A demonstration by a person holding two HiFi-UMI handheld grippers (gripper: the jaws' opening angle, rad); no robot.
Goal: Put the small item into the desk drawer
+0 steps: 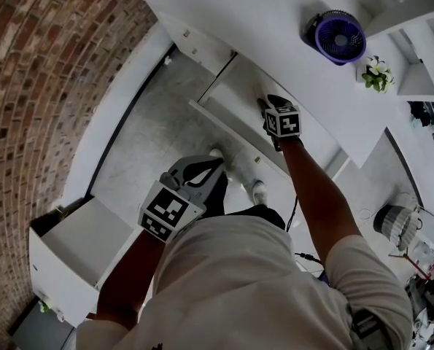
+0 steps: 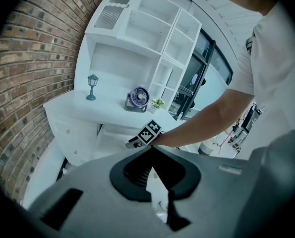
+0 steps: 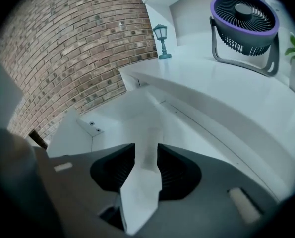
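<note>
The white desk's drawer [image 1: 235,111] stands pulled out under the desk top [image 1: 275,28]. My right gripper [image 1: 264,108] reaches down into it, jaws open, nothing pressed between the pads. In the right gripper view the gripper [image 3: 146,150] hangs over the drawer floor [image 3: 132,110]. A faint grey patch lies there between the fingertips; I cannot tell whether it is the small item. My left gripper [image 1: 215,165] is held low near my body with its tips together and nothing in them, as the left gripper view [image 2: 149,150] also shows. That view also catches the right gripper [image 2: 133,143] at the drawer.
A purple fan [image 1: 339,36], a small plant [image 1: 377,73] and a teal lamp figurine [image 3: 161,41] stand on the desk. A brick wall [image 1: 49,71] runs along the left. A white open box-like unit [image 1: 71,250] sits at lower left. My white shoes [image 1: 259,192] stand before the drawer.
</note>
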